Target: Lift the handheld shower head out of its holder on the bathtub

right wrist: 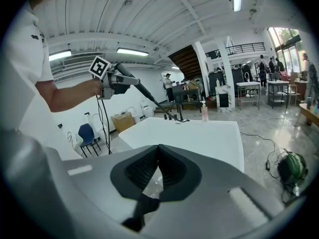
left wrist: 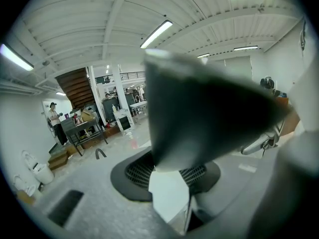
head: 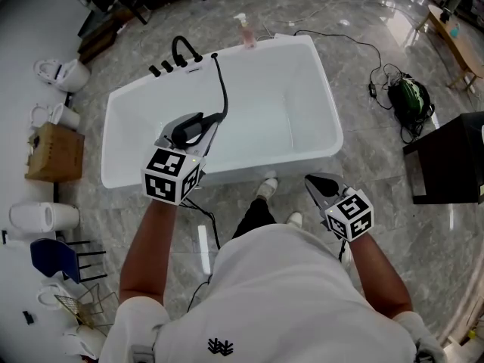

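The left hand-held gripper (head: pixel 206 127) has its jaws closed on the black handheld shower head (head: pixel 185 129) and holds it in the air above the near part of the white rectangular bathtub (head: pixel 321 89), well apart from the rim. In the left gripper view the dark body of the shower head fills the space between the jaws. From the shower head a thin black hose (head: pixel 224 89) goes over the tub to its far rim, where it ends just beside the black curved faucet (head: pixel 181 48). A pink soap bottle (head: pixel 245 32) stands on the same far rim. The right hand-held gripper (head: pixel 316 185) is in front of the tub's near side, above the grey marble floor (head: pixel 363 165); its jaws are together and nothing is between them.
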`<action>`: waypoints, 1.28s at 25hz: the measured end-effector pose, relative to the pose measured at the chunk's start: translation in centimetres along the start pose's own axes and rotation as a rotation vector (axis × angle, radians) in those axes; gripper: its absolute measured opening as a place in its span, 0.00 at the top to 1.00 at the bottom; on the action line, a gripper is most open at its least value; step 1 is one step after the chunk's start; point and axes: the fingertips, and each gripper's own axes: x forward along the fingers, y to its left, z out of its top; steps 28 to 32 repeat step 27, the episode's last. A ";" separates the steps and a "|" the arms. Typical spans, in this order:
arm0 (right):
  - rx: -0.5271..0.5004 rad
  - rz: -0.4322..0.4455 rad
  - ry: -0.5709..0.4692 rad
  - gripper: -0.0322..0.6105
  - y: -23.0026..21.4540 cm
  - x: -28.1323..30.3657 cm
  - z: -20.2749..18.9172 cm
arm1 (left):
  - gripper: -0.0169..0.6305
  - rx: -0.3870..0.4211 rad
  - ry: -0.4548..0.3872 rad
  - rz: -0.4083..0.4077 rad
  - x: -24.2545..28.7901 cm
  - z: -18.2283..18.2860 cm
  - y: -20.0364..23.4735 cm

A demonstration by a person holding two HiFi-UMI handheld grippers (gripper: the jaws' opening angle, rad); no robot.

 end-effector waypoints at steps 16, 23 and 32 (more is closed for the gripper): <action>-0.010 0.019 0.004 0.93 -0.4 0.7 0.3 | 0.76 0.001 0.007 -0.010 0.3 0.2 -0.3; -0.016 0.019 0.001 0.93 -0.7 0.6 0.6 | 0.76 0.005 0.009 -0.011 0.4 0.5 -0.2; -0.013 0.021 0.001 0.93 -1.0 0.7 0.3 | 0.76 0.004 0.012 -0.006 0.5 0.5 -0.1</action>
